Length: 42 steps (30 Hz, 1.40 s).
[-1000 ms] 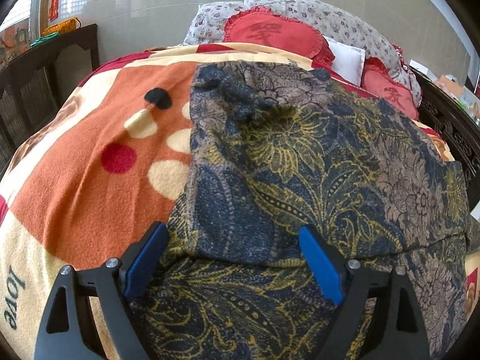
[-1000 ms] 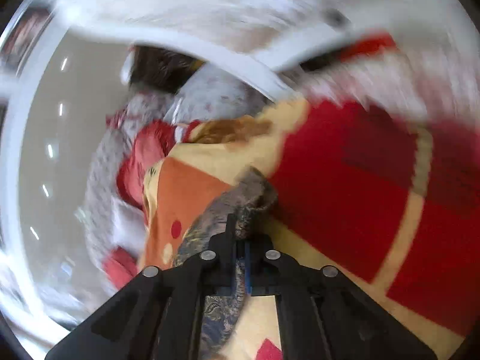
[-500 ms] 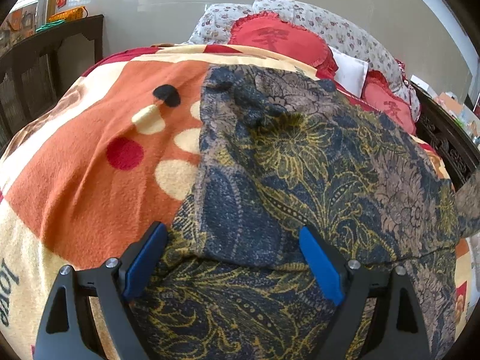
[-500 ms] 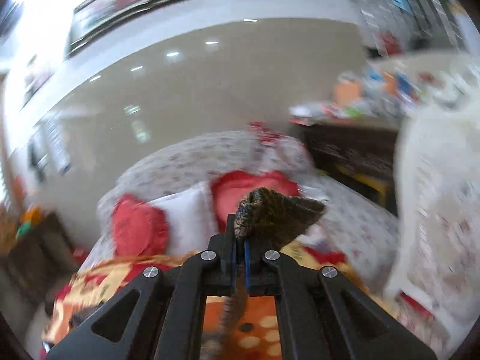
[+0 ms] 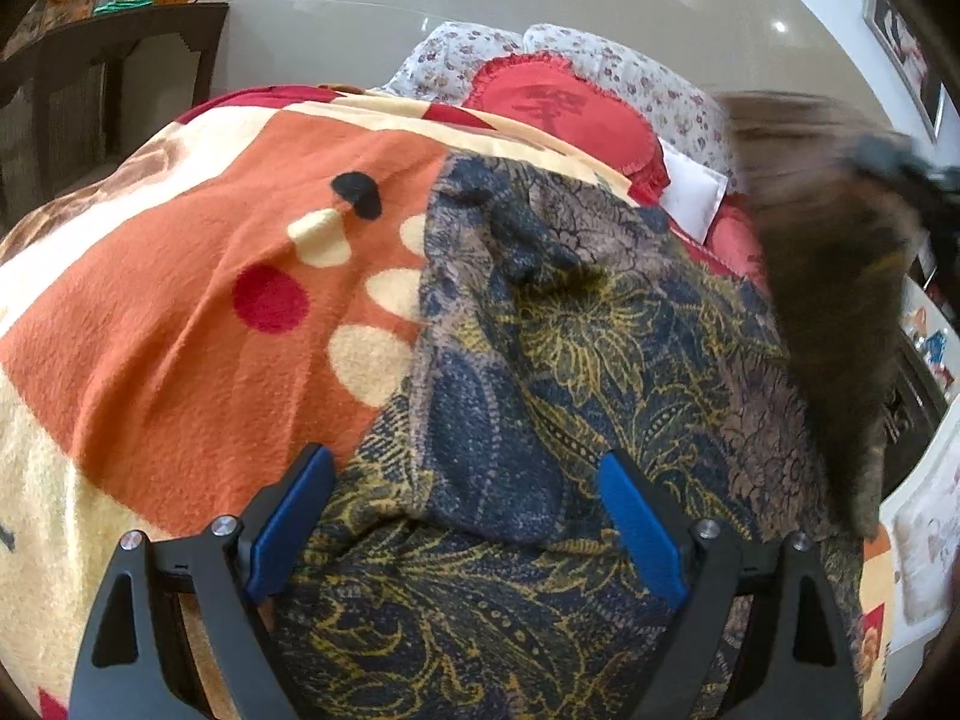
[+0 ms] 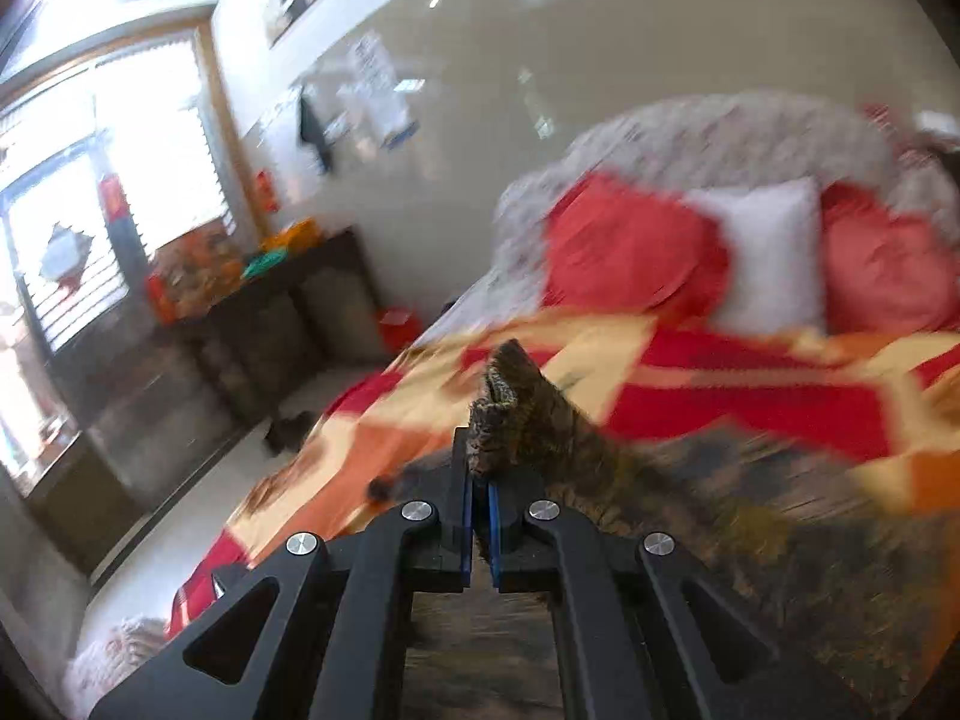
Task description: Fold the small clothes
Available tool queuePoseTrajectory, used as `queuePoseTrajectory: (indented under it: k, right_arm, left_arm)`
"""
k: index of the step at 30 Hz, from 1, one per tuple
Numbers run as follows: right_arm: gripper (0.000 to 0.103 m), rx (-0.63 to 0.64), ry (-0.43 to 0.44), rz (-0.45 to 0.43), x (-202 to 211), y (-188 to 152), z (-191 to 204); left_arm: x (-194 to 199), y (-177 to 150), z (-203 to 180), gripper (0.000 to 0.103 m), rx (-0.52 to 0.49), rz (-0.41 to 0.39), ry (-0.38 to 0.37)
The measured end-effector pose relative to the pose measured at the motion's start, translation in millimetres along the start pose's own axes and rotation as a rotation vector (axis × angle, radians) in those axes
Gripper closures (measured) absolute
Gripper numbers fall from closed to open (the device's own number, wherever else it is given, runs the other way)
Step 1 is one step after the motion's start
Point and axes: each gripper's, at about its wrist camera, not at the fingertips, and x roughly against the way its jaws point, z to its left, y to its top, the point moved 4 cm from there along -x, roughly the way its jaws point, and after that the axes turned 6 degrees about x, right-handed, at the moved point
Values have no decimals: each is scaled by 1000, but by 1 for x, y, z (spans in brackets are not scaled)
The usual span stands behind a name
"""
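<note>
A dark blue garment with a yellow and brown floral print [image 5: 540, 372] lies spread on the bed's orange, cream and red blanket [image 5: 180, 312]. My left gripper [image 5: 468, 528] is open, its blue pads on either side of a folded edge of the garment near the front. My right gripper [image 6: 478, 480] is shut on a corner of the same garment [image 6: 510, 402] and holds it lifted above the bed. That lifted part hangs blurred at the right of the left wrist view [image 5: 840, 312].
Red cushions [image 5: 558, 108], a white pillow [image 5: 690, 192] and floral pillows lie at the head of the bed. A dark wooden cabinet [image 6: 288, 324] stands along the wall by a window. Dark furniture stands at the bed's right side [image 5: 912, 396].
My right gripper has swung the held garment corner up and across over the bed, now entering the left wrist view from the right. My left gripper stays open in place.
</note>
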Motion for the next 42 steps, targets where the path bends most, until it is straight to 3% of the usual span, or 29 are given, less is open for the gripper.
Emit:
queuePoseTrajectory:
  k: [5, 11, 13, 15, 18, 21, 23, 25, 27, 29, 31, 33, 34, 35, 38, 42]
  right_arm:
    - [85, 23, 43, 106, -57, -41, 40]
    - [84, -22, 8, 133, -66, -67, 22]
    - [81, -49, 27, 171, -74, -78, 16]
    - [70, -48, 35, 238, -81, -92, 17]
    - [69, 0, 91, 316, -70, -112, 28]
    - [67, 52, 118, 289, -37, -122, 30]
    - [66, 79, 57, 265, -15, -127, 14]
    - [66, 82, -105, 256, 1, -127, -24]
    - [66, 12, -216, 227, 17, -125, -67]
    - [66, -132, -302, 184, 41, -125, -121]
    - [67, -246, -348, 117, 65, -127, -160]
    - [68, -306, -384, 114, 77, -140, -189]
    - [77, -323, -389, 138, 78, -149, -199]
    - [91, -344, -380, 159, 77, -157, -207]
    - [93, -420, -284, 132, 83, -174, -223]
    - [93, -422, -262, 175, 82, -169, -222]
  left_arm:
    - [11, 1, 9, 11, 57, -47, 11]
    - [44, -8, 50, 11, 271, -144, 22]
    - [43, -8, 50, 11, 275, -137, 17]
    - [42, -9, 45, 10, 247, -132, 41]
    - [41, -8, 42, 9, 237, -128, 43]
    - [44, -9, 42, 9, 233, -131, 53]
    - [50, -6, 33, 9, 186, -159, 94]
    - [58, 3, 11, 9, 77, -214, 97]
    - [59, 14, -30, 9, -105, -252, 82]
    - [43, 24, -61, 9, -227, -229, 67]
    - [13, 32, -73, 26, -272, -134, 71]
    - [-30, 35, -64, 79, -262, 7, 142]
    - [-47, 33, -49, 86, -231, 61, 193]
    - [-47, 33, -39, 89, -195, 33, 151]
    - [-42, 31, -30, 92, -159, 24, 117]
    - [-40, 30, -24, 93, -144, 13, 105]
